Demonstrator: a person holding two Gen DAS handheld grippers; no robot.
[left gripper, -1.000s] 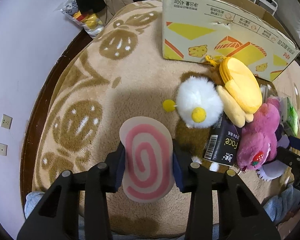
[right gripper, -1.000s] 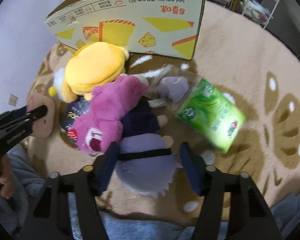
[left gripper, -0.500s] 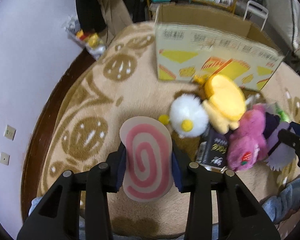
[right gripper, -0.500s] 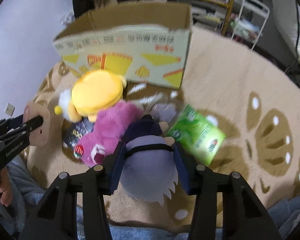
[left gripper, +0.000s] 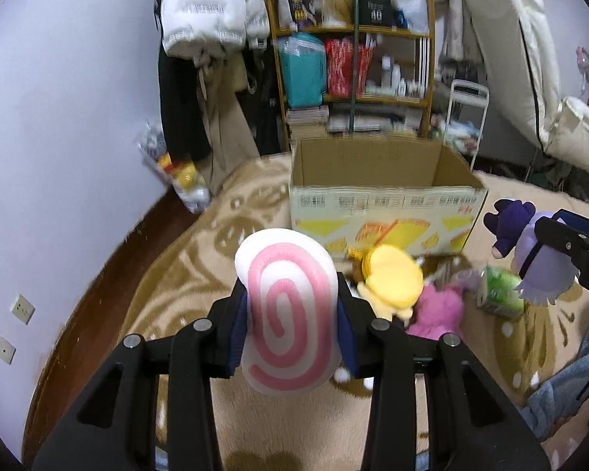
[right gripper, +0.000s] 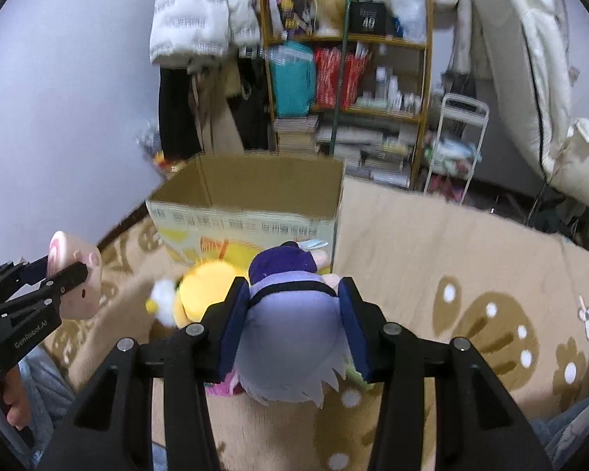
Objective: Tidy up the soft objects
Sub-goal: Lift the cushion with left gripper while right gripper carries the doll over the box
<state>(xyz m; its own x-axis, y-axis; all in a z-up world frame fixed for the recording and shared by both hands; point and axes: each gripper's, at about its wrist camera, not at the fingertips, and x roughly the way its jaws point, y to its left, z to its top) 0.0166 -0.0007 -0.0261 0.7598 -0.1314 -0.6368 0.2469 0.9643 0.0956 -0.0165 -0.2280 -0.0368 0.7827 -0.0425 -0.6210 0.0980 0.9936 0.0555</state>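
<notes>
Gripping a flat pink-swirl plush, the left gripper has its jaws clamped on the toy's two sides at about mid-height, toy held off the rug w/ its swirl face toward the camera. In the right wrist view the same plush shows a pink back w/ small paw marks. It looks light and squashy; the pads dent it only a little, so the hold seems secure, but a soft body like this can creep out if squeezed near an edge. Mid-body is the right spot.

Ahead sits the open cardboard box toward the far edge of the rug, top open; what's inside can't be seen from here. Prob the drop target.

Just in front of the box, on the rug: a yellow plush beside a magenta plush, and a green tissue pack near them. All look light; the plushes are best pinched across the fattest part, the pack across its short sides since film wrap is slippery.

Right gripper: jaws clamped on a lavender-and-purple plush doll across its rounded body, raised over the pile. Soft, light, floppy limbs may dangle and snag the box rim, so it wants lifting well clear before release.
</notes>
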